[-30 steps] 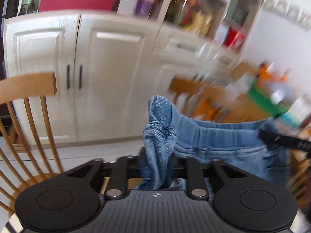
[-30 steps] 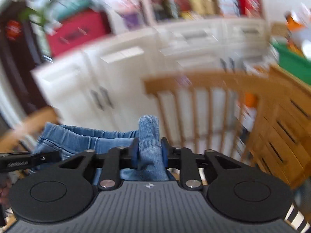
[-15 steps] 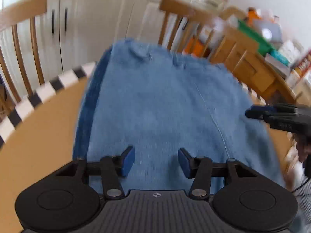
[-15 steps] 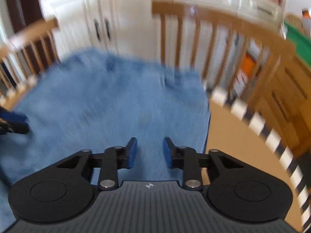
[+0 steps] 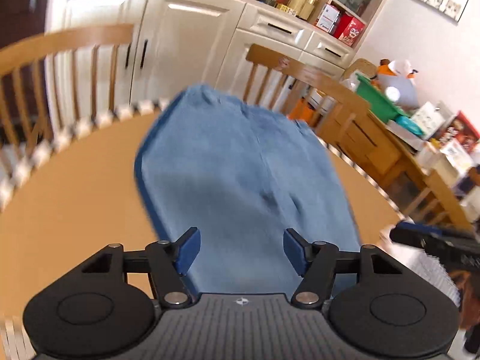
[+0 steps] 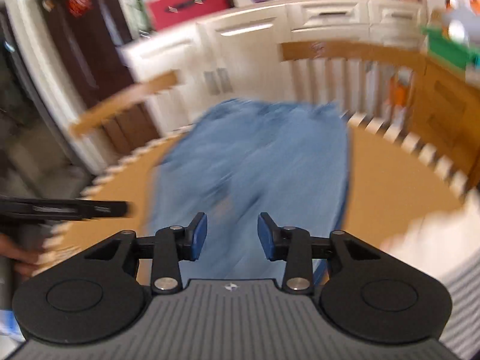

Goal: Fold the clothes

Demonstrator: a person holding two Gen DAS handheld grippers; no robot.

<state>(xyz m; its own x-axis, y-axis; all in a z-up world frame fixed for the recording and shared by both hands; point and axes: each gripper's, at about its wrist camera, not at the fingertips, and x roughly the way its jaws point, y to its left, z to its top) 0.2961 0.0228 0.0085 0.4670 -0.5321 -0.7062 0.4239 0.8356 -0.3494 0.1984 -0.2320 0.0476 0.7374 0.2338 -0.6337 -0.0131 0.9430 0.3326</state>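
1. Blue denim garment [image 5: 240, 180] is laid flat on the round tan table [image 5: 69, 198], its far end reaching the far edge with the checkered border.
2. Left gripper [image 5: 239, 250]: fingers spread wide, nothing held, positioned above the garment's near end.
3. Right gripper [image 6: 232, 235]: fingers released, empty, also above the near end.
4. Wooden chairs [image 5: 66, 69] are seen behind the table's far edge; the right view is motion-blurred.
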